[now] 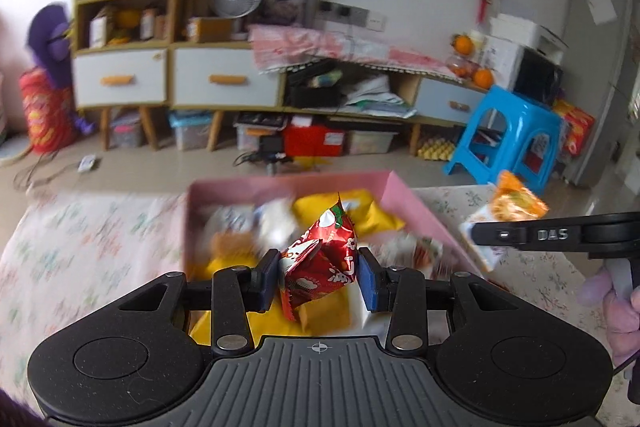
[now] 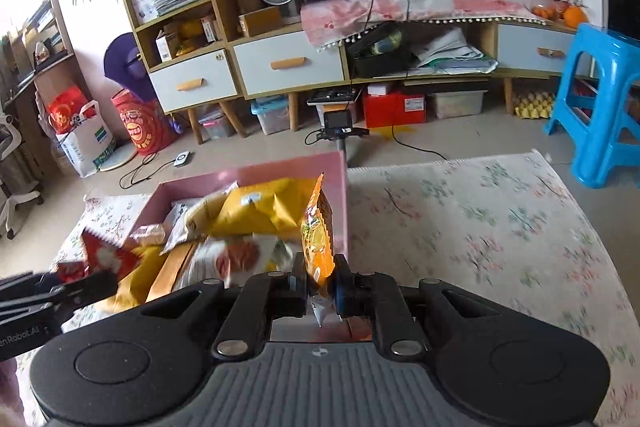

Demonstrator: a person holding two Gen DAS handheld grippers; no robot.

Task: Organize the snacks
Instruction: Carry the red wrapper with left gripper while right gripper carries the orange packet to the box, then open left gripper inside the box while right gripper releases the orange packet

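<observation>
The left gripper (image 1: 319, 277) was clenched on a red snack packet (image 1: 320, 259) above the pink box (image 1: 416, 211) just ahead; the right gripper (image 2: 321, 287) pinched an orange packet (image 2: 318, 239) by its lower edge. Either slippery wrapper could have slipped loose and landed on the counter (image 2: 480, 227) outside the box.

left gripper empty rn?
No, the left gripper is shut on a red snack packet, pinched between its two pads above the pink box.
</observation>
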